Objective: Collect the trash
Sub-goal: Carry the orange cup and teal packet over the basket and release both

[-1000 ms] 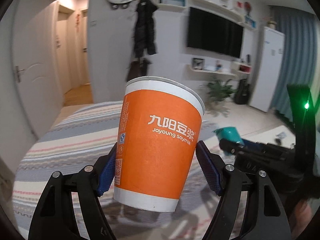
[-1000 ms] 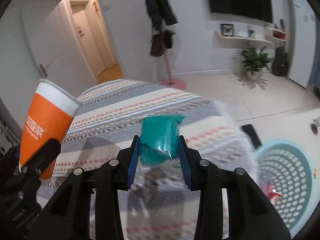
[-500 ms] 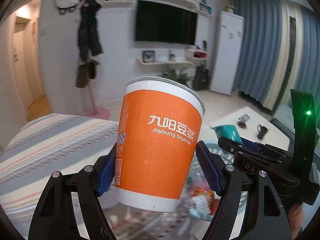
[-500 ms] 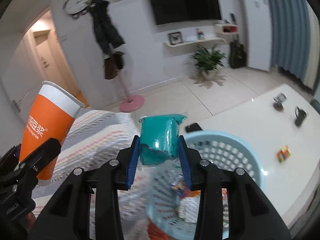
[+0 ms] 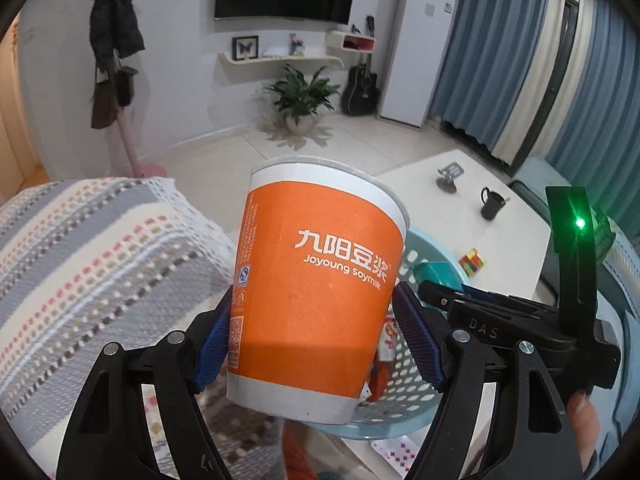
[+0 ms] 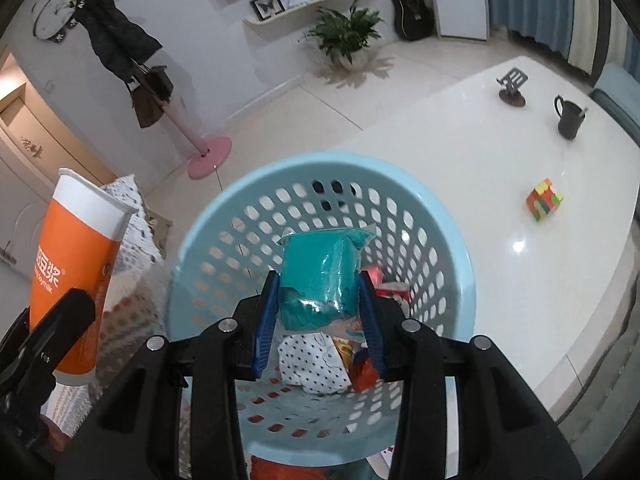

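Left gripper (image 5: 316, 340): clamped on upright orange paper cup (image 5: 316, 288), beside light-blue perforated basket (image 6: 448, 236). Right gripper (image 6: 318, 312): clamped on teal plastic packet (image 6: 320, 276), directly above basket holding wrappers (image 6: 316, 364). White tabletop (image 6: 460, 152): mug (image 6: 570, 118), puzzle cube (image 6: 544, 199).

Orange soymilk cup (image 5: 316, 300) upright beside the pale-blue perforated basket (image 6: 452, 264), teal wrapped packet (image 6: 320, 276) above its litter
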`<move>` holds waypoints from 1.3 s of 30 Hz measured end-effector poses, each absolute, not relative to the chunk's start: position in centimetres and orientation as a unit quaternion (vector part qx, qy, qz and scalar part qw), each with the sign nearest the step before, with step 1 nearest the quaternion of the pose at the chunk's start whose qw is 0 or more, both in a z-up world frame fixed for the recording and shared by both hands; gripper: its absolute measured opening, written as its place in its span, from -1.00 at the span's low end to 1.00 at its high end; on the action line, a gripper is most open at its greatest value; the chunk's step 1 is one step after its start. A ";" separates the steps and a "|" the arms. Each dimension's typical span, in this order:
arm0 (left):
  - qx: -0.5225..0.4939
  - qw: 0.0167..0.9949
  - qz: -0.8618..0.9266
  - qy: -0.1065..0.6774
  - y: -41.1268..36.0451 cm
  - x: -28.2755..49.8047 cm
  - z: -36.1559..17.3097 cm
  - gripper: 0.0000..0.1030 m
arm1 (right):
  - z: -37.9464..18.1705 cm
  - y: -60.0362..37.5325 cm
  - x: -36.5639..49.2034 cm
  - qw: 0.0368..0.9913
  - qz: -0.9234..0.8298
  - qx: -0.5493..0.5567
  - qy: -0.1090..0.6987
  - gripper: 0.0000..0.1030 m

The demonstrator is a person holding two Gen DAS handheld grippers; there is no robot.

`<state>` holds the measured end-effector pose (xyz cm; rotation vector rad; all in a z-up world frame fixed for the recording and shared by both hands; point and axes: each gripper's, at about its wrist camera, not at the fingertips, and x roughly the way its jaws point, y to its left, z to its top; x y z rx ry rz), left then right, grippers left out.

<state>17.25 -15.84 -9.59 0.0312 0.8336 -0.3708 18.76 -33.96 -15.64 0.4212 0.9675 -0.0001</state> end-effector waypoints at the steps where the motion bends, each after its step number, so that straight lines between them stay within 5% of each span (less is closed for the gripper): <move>1: 0.016 0.896 -0.181 0.404 -15.9 17.2 -9.8 0.45 | -15.7 -34.0 18.8 0.863 0.000 0.202 0.463 -0.26; 5: 0.016 0.896 -0.182 0.404 -16.0 17.1 -9.8 0.58 | -15.7 -34.4 18.6 0.863 -0.002 0.203 0.462 0.01; 18: -0.011 0.908 -0.177 0.378 -12.6 13.6 -7.1 0.59 | -12.4 -32.3 16.7 0.882 0.019 0.175 0.437 0.02; 28: -0.004 0.951 -0.111 0.287 -7.9 7.4 -2.5 0.84 | -6.3 -28.8 11.9 0.932 0.020 0.112 0.344 0.18; 39: -0.014 0.968 -0.086 0.237 -5.9 3.2 -0.1 0.85 | -1.2 -27.6 6.1 0.970 -0.013 0.099 0.222 0.21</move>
